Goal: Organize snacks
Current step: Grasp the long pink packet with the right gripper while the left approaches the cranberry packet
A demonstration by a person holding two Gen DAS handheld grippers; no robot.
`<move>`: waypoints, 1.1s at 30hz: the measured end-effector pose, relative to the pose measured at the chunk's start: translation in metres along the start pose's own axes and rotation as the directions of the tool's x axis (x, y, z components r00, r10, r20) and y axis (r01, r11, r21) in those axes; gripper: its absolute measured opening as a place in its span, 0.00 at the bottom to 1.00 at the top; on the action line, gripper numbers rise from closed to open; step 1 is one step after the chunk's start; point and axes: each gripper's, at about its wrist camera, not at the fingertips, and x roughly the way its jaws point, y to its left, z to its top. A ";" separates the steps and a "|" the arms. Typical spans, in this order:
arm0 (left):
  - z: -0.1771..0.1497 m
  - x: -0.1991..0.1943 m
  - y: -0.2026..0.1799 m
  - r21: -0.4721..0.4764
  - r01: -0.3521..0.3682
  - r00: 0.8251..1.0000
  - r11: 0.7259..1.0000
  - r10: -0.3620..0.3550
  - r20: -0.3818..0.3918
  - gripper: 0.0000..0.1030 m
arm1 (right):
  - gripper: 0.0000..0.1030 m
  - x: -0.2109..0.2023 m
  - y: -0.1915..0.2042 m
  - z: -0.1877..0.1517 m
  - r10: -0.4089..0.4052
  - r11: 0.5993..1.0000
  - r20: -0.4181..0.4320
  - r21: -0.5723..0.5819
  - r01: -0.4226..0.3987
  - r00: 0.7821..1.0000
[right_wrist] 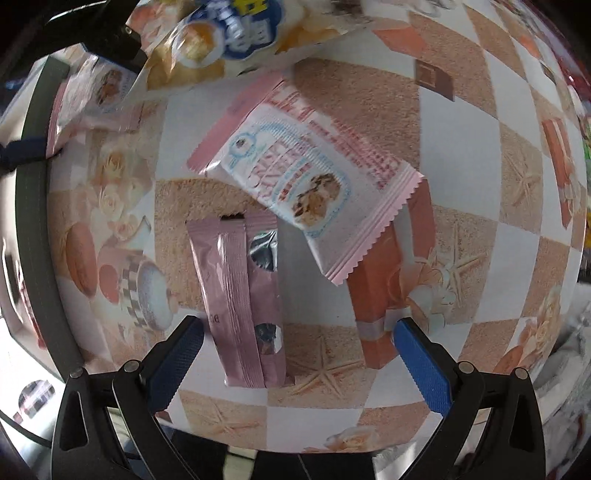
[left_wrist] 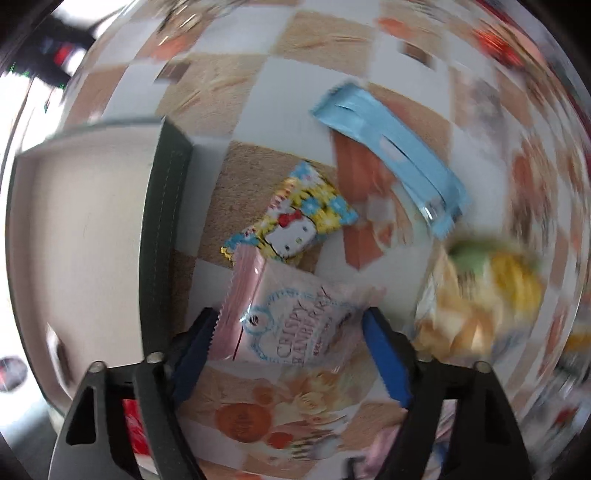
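Note:
In the left wrist view my left gripper (left_wrist: 291,317) points down at the table, its blue pads (left_wrist: 195,343) against the two ends of a pink "Crispy Cranberry" packet (left_wrist: 295,295). The packet's left flap is bent up at the pad. The same packet (right_wrist: 92,99) and a left fingertip (right_wrist: 22,155) show at the far left of the right wrist view. My right gripper (right_wrist: 299,325) stands open over a mauve stick packet (right_wrist: 243,302), which lies nearer its left finger. A second cranberry packet (right_wrist: 306,177) lies just beyond.
A tray with a dark green rim (left_wrist: 162,221) and a cream inside lies left of the left gripper. On the checked tablecloth (right_wrist: 461,147) lie a Hello Kitty packet (left_wrist: 295,221), a light blue packet (left_wrist: 391,147) and a blurred yellow bag (left_wrist: 480,295). A large snack bag (right_wrist: 229,33) lies at the far side.

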 end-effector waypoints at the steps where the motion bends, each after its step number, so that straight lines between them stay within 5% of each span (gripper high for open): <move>1: -0.007 -0.002 -0.001 0.063 -0.004 1.000 0.998 0.002 0.024 0.69 | 1.00 0.001 0.001 0.005 -0.003 1.000 -0.002 -0.017 0.003 1.000; 5: -0.043 -0.002 -0.001 0.279 -0.009 0.998 0.960 -0.010 0.065 0.62 | 0.86 -0.001 0.008 -0.009 -0.016 0.998 0.045 -0.060 0.019 0.999; 6: -0.055 0.000 -0.001 0.336 -0.012 0.997 0.942 -0.013 0.071 0.62 | 0.72 -0.004 0.010 -0.013 -0.016 0.997 0.060 -0.074 0.021 0.998; 7: -0.065 0.001 -0.002 0.380 -0.024 0.997 0.925 -0.006 0.078 0.62 | 0.46 -0.008 0.012 -0.017 -0.015 0.996 0.078 -0.090 0.022 0.997; 8: -0.075 0.002 0.000 0.412 -0.033 0.997 0.911 0.001 0.076 0.62 | 0.35 -0.012 0.014 -0.020 -0.010 0.994 0.091 -0.107 0.020 0.996; 9: -0.082 0.003 0.005 0.413 -0.016 0.998 0.911 -0.010 0.062 0.62 | 0.33 -0.012 0.013 -0.023 0.010 0.994 0.077 -0.111 -0.002 0.997; 13: -0.079 0.002 0.038 0.248 0.109 0.993 0.963 -0.114 0.008 0.74 | 0.33 -0.006 -0.009 -0.038 0.113 0.993 0.056 -0.021 -0.112 0.992; 18: -0.062 -0.001 0.060 0.187 0.148 0.988 0.971 -0.151 0.004 0.75 | 0.36 -0.001 -0.048 -0.051 0.191 0.970 0.059 0.140 -0.198 0.980; 22: -0.051 -0.020 0.046 0.359 0.042 0.993 0.932 -0.079 0.088 0.77 | 0.76 -0.004 -0.063 -0.056 0.197 0.961 0.074 0.184 -0.208 0.978; 24: -0.058 -0.029 0.032 0.521 -0.059 0.985 0.852 -0.034 0.167 0.77 | 0.76 -0.007 -0.066 -0.059 0.186 0.963 0.084 0.180 -0.198 0.979; 26: -0.070 -0.034 0.019 0.671 -0.160 0.970 0.723 -0.010 0.242 0.77 | 0.76 -0.009 -0.069 -0.063 0.185 0.963 0.085 0.182 -0.198 0.979; 28: -0.086 -0.028 0.004 0.791 -0.252 0.954 0.557 0.006 0.299 0.79 | 0.76 -0.009 -0.069 -0.067 0.187 0.965 0.085 0.171 -0.200 0.979; 30: -0.103 -0.012 -0.004 0.868 -0.345 0.933 0.357 0.033 0.357 0.79 | 0.76 -0.011 -0.073 -0.065 0.186 0.970 0.084 0.144 -0.197 0.979; 32: -0.112 0.007 -0.012 0.890 -0.403 0.914 0.215 0.055 0.401 0.79 | 0.76 -0.016 -0.071 -0.054 0.174 0.977 0.078 0.112 -0.183 0.982; 33: -0.113 0.015 -0.014 0.893 -0.416 0.909 0.172 0.064 0.411 0.79 | 0.76 -0.017 -0.066 -0.054 0.165 0.981 0.079 0.095 -0.172 0.983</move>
